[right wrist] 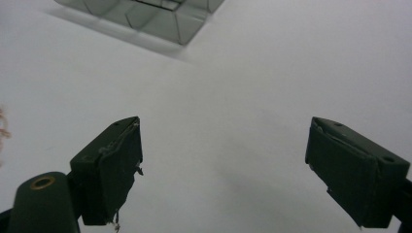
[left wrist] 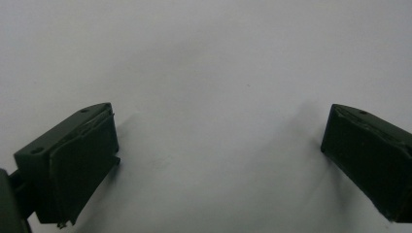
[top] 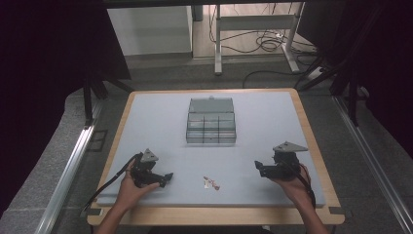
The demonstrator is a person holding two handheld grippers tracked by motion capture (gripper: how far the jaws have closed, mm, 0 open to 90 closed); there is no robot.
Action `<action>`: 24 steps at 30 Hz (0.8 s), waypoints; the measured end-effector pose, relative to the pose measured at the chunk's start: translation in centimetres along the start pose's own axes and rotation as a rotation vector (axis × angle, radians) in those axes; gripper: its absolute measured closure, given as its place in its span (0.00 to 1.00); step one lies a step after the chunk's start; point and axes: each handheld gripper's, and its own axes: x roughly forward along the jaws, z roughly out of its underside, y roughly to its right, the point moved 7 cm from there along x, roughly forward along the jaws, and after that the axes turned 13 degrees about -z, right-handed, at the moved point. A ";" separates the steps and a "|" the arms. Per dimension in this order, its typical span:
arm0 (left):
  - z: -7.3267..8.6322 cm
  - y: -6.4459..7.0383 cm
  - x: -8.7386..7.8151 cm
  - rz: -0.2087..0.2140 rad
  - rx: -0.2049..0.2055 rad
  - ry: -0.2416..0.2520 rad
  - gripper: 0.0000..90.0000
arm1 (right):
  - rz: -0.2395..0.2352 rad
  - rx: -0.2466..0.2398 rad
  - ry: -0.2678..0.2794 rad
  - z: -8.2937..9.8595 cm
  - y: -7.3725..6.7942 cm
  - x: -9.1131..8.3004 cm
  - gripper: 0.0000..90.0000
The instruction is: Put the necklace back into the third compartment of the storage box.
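Observation:
A clear plastic compartment box [top: 211, 122] with its lid raised stands at the middle of the pale table; a corner of the box [right wrist: 145, 17] shows at the top of the right gripper view. A small reddish-white item [top: 211, 183] lies near the front edge, between the two grippers. My left gripper [top: 167, 178] rests low at the front left, open, with bare table between its jaws [left wrist: 218, 145]. My right gripper [top: 258, 167] sits at the front right, open and holding nothing [right wrist: 223, 160].
The table [top: 272, 117] has a wooden rim and a pale grey top. Beyond its far edge are a desk frame and cables [top: 263, 41] on the floor. Dark curtains flank both sides.

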 end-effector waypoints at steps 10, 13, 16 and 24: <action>0.0 0.0 0.0 -0.001 0.001 0.000 0.00 | -0.074 -0.088 -0.018 -1.5 -3.2 -1.0 0.18; 0.0 0.0 0.0 -0.001 0.003 0.000 0.00 | -0.106 -0.115 -0.023 -1.9 -4.5 -0.8 0.20; 0.0 0.0 0.0 -0.001 0.003 0.000 0.00 | -0.149 -0.148 -0.036 -2.1 -6.2 -0.2 0.24; 0.0 0.0 0.0 -0.001 0.002 0.000 0.00 | -0.205 -0.179 -0.069 -2.1 -8.0 0.9 0.30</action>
